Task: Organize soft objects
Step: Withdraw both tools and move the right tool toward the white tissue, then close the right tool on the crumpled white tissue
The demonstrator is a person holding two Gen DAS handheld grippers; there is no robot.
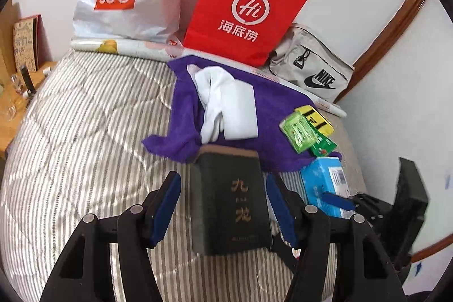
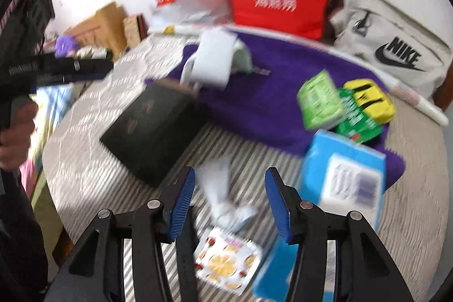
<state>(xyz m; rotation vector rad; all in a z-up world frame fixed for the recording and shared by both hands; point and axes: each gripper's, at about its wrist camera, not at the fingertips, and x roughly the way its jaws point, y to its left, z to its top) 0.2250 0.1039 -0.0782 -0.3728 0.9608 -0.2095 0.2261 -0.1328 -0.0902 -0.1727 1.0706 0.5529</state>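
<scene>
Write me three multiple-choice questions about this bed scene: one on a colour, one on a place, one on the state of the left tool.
1. What colour is the paper bag with white handles?
A. blue
B. red
C. black

2. Where does the white cloth lie?
A. inside the paper bag
B. on the dark box
C. on the purple towel

3. How is the left tool?
A. open, with the dark box between its fingers but not gripped
B. shut on the purple towel
C. shut on the white cloth

Answers:
1 B: the bag's front is red with a white logo.
2 C: purple shows all around the cloth.
3 A: the right wrist view shows the box lying on the bed, apart from that tool.
</scene>
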